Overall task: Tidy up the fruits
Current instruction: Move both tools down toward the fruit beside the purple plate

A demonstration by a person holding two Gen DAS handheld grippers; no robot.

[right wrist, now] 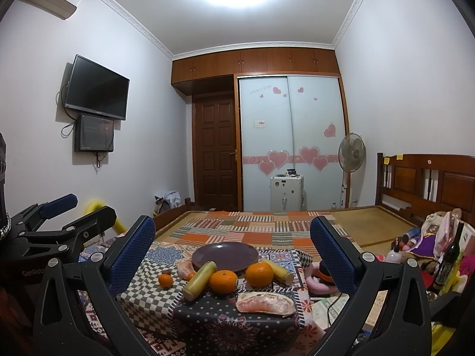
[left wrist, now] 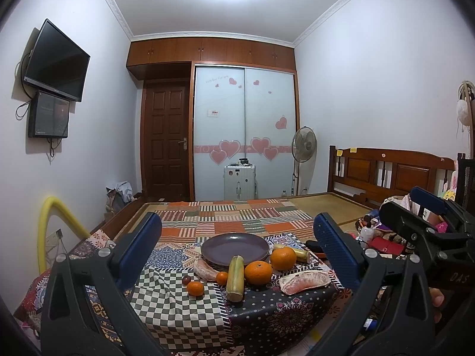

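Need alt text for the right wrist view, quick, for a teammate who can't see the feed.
The open right gripper faces a patterned table where an empty purple plate sits behind oranges, sugarcane pieces and pomelo segments. The left gripper shows at the left edge, also open.

On the desk (left wrist: 184, 320) a plate (left wrist: 234, 247) sits at the back. Before it two oranges (left wrist: 258, 272) lie side by side, touching. Left of them a sugarcane piece (left wrist: 235, 277) points toward the viewer, with a second piece (left wrist: 297, 253) behind the right orange. A small tangerine (left wrist: 195, 288) lies further left, a pomelo segment (left wrist: 203, 269) between it and the plate. Another pomelo segment (left wrist: 304, 281) lies nearest, at the right. Behind the desk stretches the bed (left wrist: 237, 213), then a suitcase (left wrist: 240, 181) before the wardrobe (left wrist: 245, 124).
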